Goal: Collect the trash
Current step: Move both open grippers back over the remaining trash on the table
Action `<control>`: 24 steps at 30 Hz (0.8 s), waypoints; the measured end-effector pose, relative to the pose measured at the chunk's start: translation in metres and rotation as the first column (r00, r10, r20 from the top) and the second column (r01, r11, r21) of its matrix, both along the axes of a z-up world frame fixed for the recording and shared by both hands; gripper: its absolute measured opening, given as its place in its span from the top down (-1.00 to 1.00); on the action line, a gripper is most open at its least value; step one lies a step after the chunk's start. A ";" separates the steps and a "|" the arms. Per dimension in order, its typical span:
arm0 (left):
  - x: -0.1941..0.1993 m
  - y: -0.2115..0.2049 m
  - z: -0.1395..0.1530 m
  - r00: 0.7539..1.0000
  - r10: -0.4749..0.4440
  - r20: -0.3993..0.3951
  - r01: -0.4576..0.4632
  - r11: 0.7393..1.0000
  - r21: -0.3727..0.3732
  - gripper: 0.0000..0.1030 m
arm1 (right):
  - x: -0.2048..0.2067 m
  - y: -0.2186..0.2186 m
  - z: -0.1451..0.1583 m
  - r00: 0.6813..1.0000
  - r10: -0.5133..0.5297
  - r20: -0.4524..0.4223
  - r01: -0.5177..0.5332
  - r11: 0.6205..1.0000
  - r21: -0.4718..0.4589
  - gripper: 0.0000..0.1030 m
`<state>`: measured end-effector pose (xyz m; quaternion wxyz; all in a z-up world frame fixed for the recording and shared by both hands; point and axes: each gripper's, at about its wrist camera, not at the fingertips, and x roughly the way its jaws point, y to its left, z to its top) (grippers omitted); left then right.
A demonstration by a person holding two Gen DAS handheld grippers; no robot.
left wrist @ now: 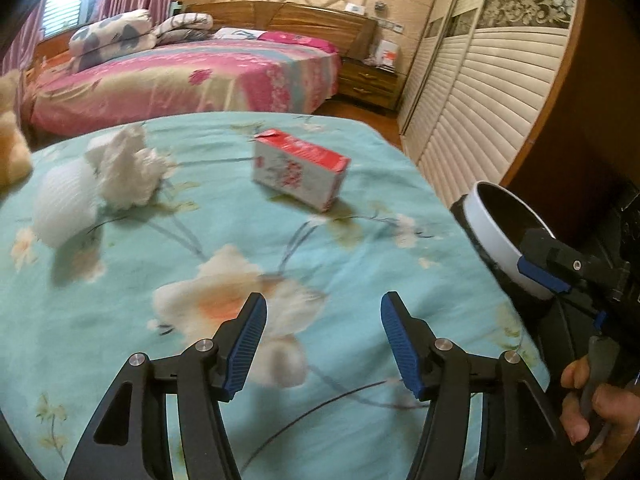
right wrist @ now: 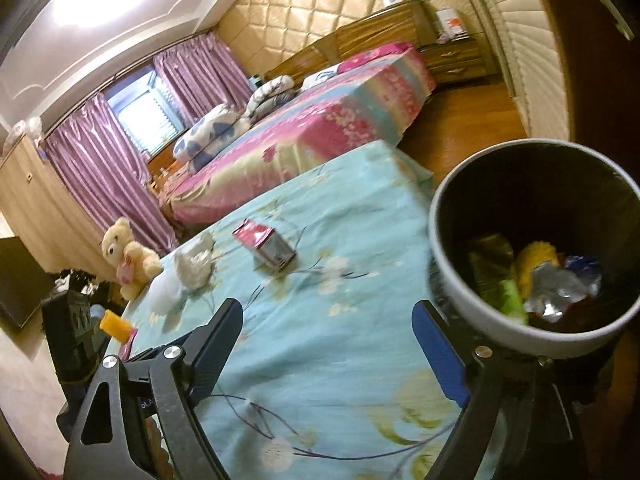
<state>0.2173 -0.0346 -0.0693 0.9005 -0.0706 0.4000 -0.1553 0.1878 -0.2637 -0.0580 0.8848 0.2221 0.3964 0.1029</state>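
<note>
Warm indoor light; window [right wrist: 140, 120] glare, ceiling blown out; motion blur; dark fisheye corners.

Bedsheet [left wrist: 360, 240]: soft printed cloth. Carton [left wrist: 298, 168]: printed cardboard. Tissue [left wrist: 128, 168]: crumpled paper. Bin [right wrist: 460, 280]: smooth plastic. Left claw [left wrist: 322, 344]: matt black plastic, ribbed blue pads [left wrist: 246, 344].

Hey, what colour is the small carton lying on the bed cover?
The carton is white with pink flowers and a red top, clearest in the left wrist view.
</note>
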 end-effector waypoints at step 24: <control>0.007 0.094 -0.009 0.979 0.198 -0.037 -0.198 0.980 0.003 -0.24 | 0.035 0.062 -0.024 0.990 0.131 -0.053 -0.131 0.991 -0.013 -0.75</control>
